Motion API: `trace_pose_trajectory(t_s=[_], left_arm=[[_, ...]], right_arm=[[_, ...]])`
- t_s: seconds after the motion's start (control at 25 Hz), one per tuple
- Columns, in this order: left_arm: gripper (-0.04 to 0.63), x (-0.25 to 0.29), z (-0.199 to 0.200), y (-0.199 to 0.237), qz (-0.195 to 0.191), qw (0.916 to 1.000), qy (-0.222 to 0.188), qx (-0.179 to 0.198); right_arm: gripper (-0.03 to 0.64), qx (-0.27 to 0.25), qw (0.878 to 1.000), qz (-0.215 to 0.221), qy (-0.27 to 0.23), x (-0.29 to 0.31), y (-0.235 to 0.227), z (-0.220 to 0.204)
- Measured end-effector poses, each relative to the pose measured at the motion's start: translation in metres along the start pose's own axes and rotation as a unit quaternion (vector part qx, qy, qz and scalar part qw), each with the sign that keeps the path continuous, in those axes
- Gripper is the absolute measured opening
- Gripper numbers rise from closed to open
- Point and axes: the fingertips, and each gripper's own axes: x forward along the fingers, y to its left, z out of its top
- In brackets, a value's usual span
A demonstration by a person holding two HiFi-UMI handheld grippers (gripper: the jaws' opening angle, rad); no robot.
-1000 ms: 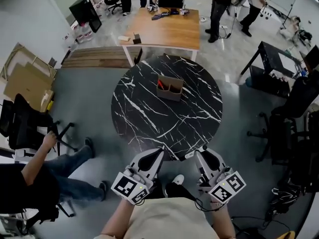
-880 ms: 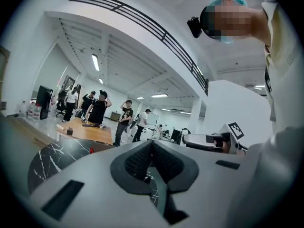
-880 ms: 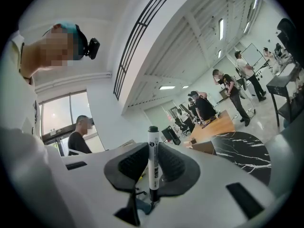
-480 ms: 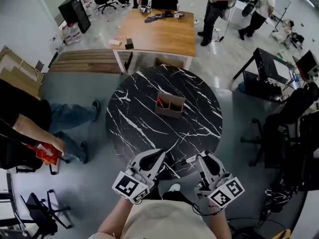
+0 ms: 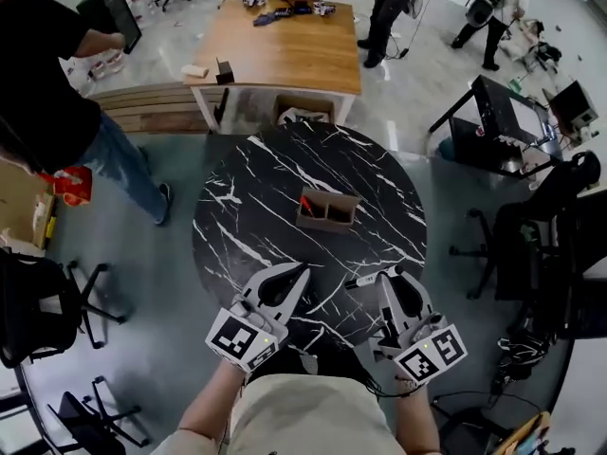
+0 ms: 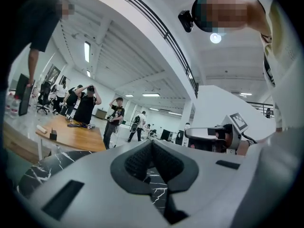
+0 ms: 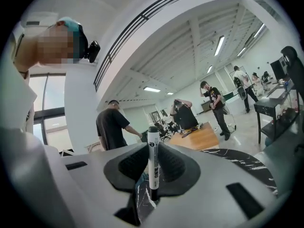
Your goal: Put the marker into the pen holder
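A brown cardboard pen holder (image 5: 328, 219) stands near the middle of the round black marble table (image 5: 248, 207); something red (image 5: 305, 203) sits in its left compartment. My right gripper (image 5: 384, 276) is over the table's near edge, shut on a white marker with a black cap (image 5: 364, 280). In the right gripper view the marker (image 7: 153, 161) stands upright between the pads of the gripper (image 7: 153, 171). My left gripper (image 5: 301, 272) hovers beside it over the near edge. It (image 6: 152, 149) is shut with nothing in it.
A wooden table (image 5: 285, 45) stands behind the round one, with people at its far side. A person in black (image 5: 52, 93) stands at the left. Office chairs (image 5: 531, 245) and a black desk (image 5: 498, 112) are at the right, another chair (image 5: 38, 301) at the left.
Both grippers have come forward from in front of the table to over its near edge, the marker still held. The person at the left has stood up and walked toward the back.
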Motion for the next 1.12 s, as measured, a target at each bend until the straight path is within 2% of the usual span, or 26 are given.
trace_pose_trajectory(t_s=[0.28, 0.48, 0.64, 1.12], left_arm=[[0.012, 0.026, -0.005, 0.044, 0.053, 0.9983, -0.024, -0.004], [0.012, 0.055, -0.021, 0.06, 0.07, 0.9965, 0.001, 0.045], [0.012, 0.077, -0.034, 0.073, 0.08, 0.9956, 0.01, 0.046], [0.012, 0.096, -0.063, 0.094, 0.1, 0.9936, 0.039, 0.035]], right_arm=[[0.08, -0.058, 0.997, -0.048, -0.007, 0.041, -0.041, 0.004], [0.08, -0.109, 0.993, -0.051, 0.01, 0.079, -0.074, -0.014], [0.08, -0.16, 0.985, -0.05, 0.037, 0.116, -0.105, -0.039], [0.08, -0.18, 0.981, -0.041, 0.065, 0.171, -0.159, -0.093]])
